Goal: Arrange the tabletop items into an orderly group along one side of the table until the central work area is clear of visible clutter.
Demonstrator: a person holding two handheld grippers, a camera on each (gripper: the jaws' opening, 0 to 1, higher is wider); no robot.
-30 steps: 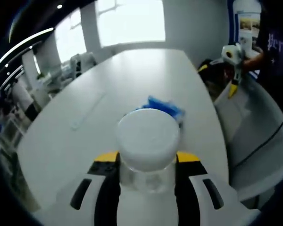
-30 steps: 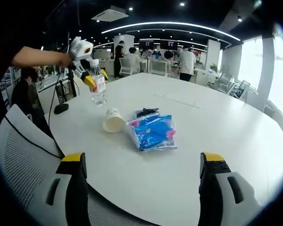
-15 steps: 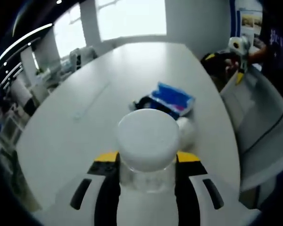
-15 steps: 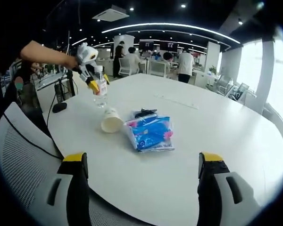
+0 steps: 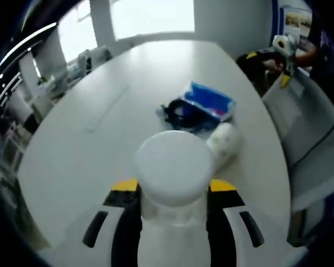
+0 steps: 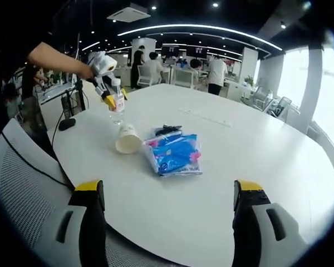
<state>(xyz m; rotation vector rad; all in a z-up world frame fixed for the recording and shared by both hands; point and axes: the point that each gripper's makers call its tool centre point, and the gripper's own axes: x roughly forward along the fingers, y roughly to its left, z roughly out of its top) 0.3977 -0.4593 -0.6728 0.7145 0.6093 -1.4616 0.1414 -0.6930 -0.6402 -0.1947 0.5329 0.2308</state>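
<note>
In the right gripper view, a mesh-backed office chair stands against the near rim of the round white table, to the left of the paper cup that lies on its side near the table's middle. Beyond the cup and just left of it, the left gripper pinches a clear water bottle by its neck, the bottle upright over the table edge; whether its base touches the tabletop I cannot tell. A small dark object (possibly a mouse) lies at the rim further left of the cup. Just right of the cup lies a blue plastic packet, with something black tucked against its far edge. Right of the packet the tabletop is bare out to the far rim, a wide open stretch. The right gripper hovers at the near edge with its jaws spread wide, holding nothing.

In the left gripper view, the bottle's white cap sits between the yellow-tipped jaws; the cup lies just beyond it, with the packet further on.

The room is an open office with ceiling light strips, bright windows to the right and people standing at desks beyond the table.
</note>
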